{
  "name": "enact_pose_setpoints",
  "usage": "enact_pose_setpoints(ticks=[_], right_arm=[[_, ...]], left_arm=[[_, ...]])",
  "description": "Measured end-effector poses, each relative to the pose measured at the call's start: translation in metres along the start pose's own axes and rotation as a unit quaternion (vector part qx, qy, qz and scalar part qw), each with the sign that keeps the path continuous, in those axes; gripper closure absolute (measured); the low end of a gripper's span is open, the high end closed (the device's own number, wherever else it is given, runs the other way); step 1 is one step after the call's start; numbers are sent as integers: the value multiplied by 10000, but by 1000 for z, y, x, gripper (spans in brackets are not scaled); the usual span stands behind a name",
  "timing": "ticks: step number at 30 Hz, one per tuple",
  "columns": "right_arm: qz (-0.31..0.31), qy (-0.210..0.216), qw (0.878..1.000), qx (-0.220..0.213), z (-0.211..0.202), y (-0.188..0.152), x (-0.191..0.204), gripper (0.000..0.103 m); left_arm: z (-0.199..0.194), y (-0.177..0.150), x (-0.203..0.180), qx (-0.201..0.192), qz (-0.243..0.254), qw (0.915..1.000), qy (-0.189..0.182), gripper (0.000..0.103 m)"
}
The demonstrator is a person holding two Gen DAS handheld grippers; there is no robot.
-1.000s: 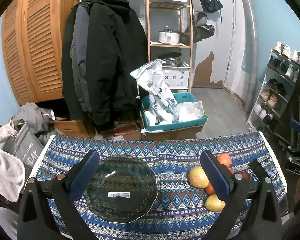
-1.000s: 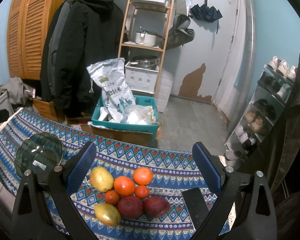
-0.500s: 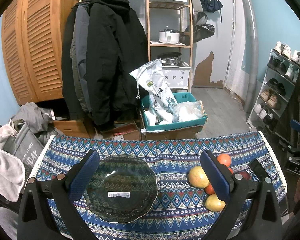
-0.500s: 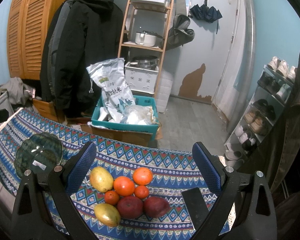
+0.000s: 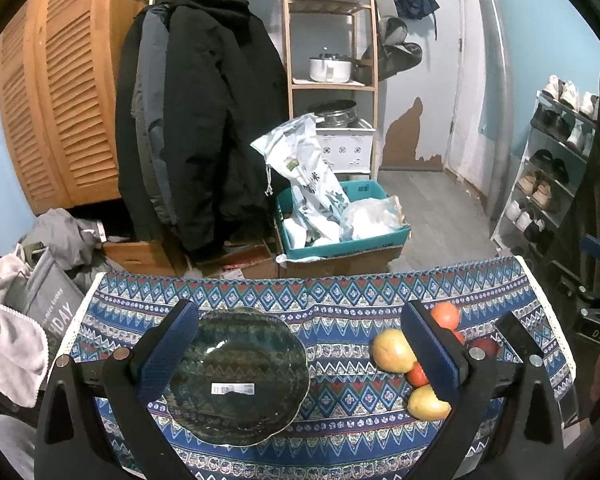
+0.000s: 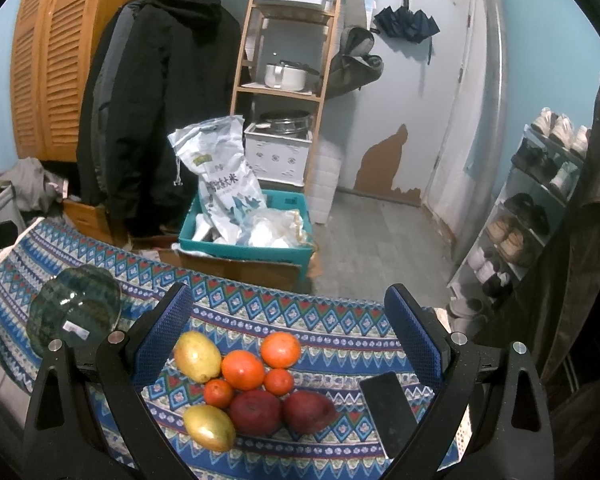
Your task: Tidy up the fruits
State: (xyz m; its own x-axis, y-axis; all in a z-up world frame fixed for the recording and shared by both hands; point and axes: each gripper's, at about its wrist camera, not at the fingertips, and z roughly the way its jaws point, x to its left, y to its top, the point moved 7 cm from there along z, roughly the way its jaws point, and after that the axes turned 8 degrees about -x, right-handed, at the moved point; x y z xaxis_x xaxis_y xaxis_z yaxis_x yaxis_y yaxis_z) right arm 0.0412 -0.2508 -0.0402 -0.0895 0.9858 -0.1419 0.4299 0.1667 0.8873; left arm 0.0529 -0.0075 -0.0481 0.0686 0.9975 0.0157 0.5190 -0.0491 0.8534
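A dark green glass plate [image 5: 236, 376] lies on the patterned blue tablecloth [image 5: 340, 304], between the fingers of my open, empty left gripper [image 5: 300, 356]. The plate also shows in the right wrist view [image 6: 74, 312] at far left. A cluster of fruit lies between the fingers of my open, empty right gripper [image 6: 288, 340]: two yellow mangoes [image 6: 197, 356] [image 6: 209, 427], several oranges [image 6: 243, 370] and two red apples [image 6: 255, 407] [image 6: 309, 410]. In the left wrist view the fruit [image 5: 393, 350] sits by the right finger.
A black phone [image 6: 388, 410] lies right of the fruit. Beyond the table's far edge stand a teal crate with bags [image 6: 252, 236], a wooden shelf [image 6: 284, 92], hanging coats [image 5: 196, 128] and a shoe rack [image 6: 540, 208]. Clothes pile at left [image 5: 16, 320].
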Motion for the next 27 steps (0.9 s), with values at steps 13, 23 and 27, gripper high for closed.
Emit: enact_pose_setpoints(ticks=[13, 23, 27], right_arm=[[90, -65, 9994, 324, 9, -31, -23, 8], [363, 20, 9961, 806, 30, -62, -38, 8], [422, -25, 9934, 1064, 41, -77, -43, 8]], left_arm=[[25, -23, -28, 434, 192, 9987, -193, 1], [60, -50, -45, 950, 202, 9946, -364, 1], [78, -65, -54, 1206, 256, 9914, -439, 1]])
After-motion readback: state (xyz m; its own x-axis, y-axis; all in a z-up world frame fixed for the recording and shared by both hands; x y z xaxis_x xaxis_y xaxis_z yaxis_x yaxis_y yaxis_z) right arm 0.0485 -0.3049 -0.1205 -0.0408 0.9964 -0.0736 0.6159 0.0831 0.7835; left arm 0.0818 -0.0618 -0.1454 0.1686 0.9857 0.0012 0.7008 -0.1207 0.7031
